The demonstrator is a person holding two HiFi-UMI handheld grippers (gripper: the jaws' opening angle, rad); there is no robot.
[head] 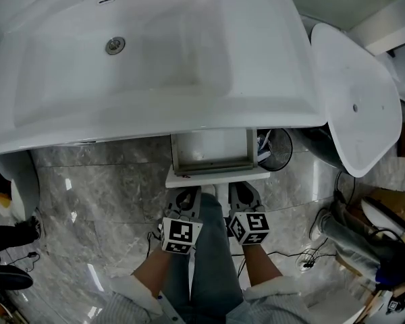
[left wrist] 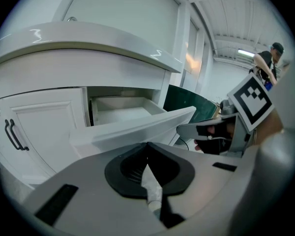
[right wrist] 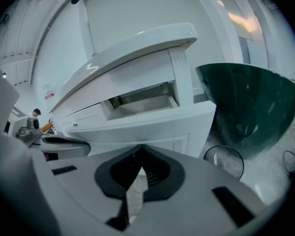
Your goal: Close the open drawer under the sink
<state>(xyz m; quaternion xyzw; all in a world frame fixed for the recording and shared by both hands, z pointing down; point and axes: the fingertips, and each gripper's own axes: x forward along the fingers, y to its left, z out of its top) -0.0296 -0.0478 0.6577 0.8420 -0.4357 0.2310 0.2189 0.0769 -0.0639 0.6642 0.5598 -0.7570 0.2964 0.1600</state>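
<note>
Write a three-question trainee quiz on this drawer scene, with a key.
1. True or false: the drawer under the sink is fully shut.
2. The jaws of the left gripper and the right gripper are: A) wide apart; B) together, with nothing between; C) clamped on a towel.
3. Fill in: in the left gripper view, the cabinet door beside the drawer carries a dark ____.
Key: 1 false, it stands pulled out; 2 B; 3 handle.
</note>
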